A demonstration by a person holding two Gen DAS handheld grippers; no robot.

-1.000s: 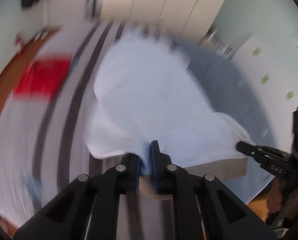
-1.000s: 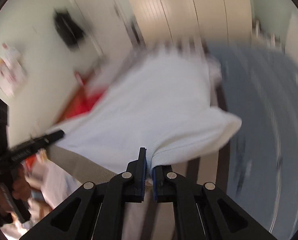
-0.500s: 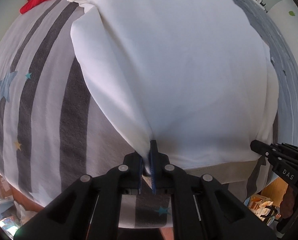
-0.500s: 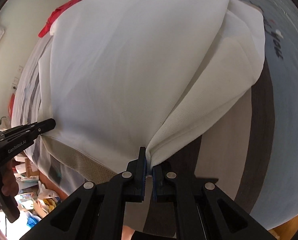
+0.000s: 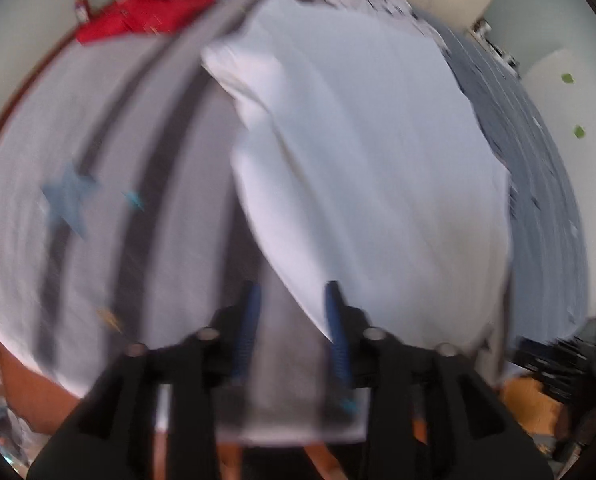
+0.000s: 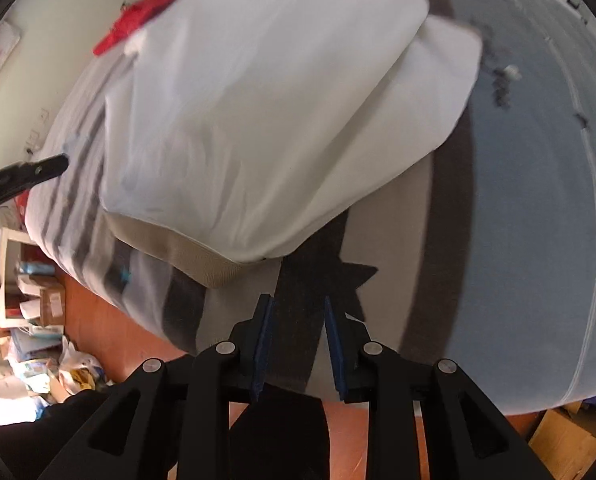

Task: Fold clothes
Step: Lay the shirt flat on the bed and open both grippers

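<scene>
A white garment (image 5: 370,168) with a beige ribbed hem (image 6: 202,256) lies spread on the striped bed sheet (image 5: 170,208). The left wrist view is blurred. My left gripper (image 5: 292,312) hovers at the garment's near left corner and its jaws are opening. The cloth's edge runs beside the right pad (image 5: 334,312), and only sheet shows between the pads. My right gripper (image 6: 298,320) is also opening, just in front of the hem, with nothing but the dark star-print sheet (image 6: 322,280) between its pads. The left gripper (image 6: 26,172) shows at the left edge of the right wrist view.
A red garment (image 5: 146,12) lies at the far left of the bed. A blue-grey blanket (image 6: 538,200) covers the bed's right side. Boxes and bags (image 6: 38,320) clutter the wooden floor at lower left. A cardboard box (image 6: 558,440) sits at lower right.
Both grippers were shut on the garment's hem and have let it go. The garment has come down flat on the bed, and both grippers have drawn back from its near edge.
</scene>
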